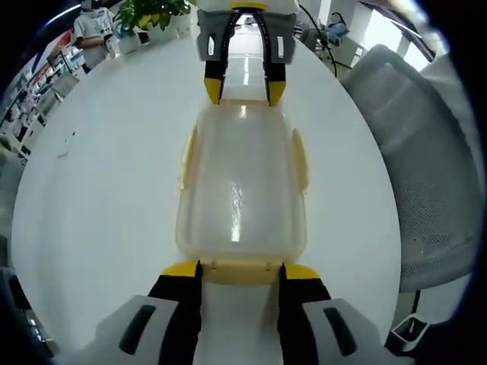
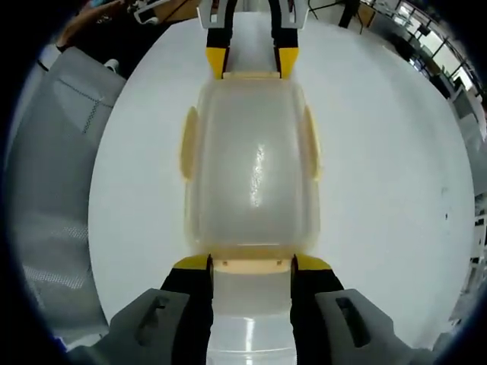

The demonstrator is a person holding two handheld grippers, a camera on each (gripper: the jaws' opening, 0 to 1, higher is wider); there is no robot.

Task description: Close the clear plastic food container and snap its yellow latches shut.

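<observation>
The clear plastic container point(image 1: 242, 182) point(image 2: 253, 167) lies on the white round table point(image 1: 99, 198) point(image 2: 380, 152) with its lid on. Pale yellow latches point(image 1: 301, 156) point(image 2: 187, 144) sit along its long sides. My left gripper point(image 1: 240, 270) is open, and its yellow-tipped jaws flank the yellow end latch point(image 1: 242, 269) at the near end. The right gripper point(image 1: 243, 90) does the same at the far end. In the right gripper view my right gripper point(image 2: 252, 264) is open around its end latch point(image 2: 252, 265), and the left gripper point(image 2: 251, 64) stands opposite.
A grey mesh chair point(image 1: 426, 167) point(image 2: 53, 152) stands close beside the table. A potted plant point(image 1: 152, 14) and a person point(image 1: 93, 32) are beyond the table's far edge. Office desks and shelves lie further back.
</observation>
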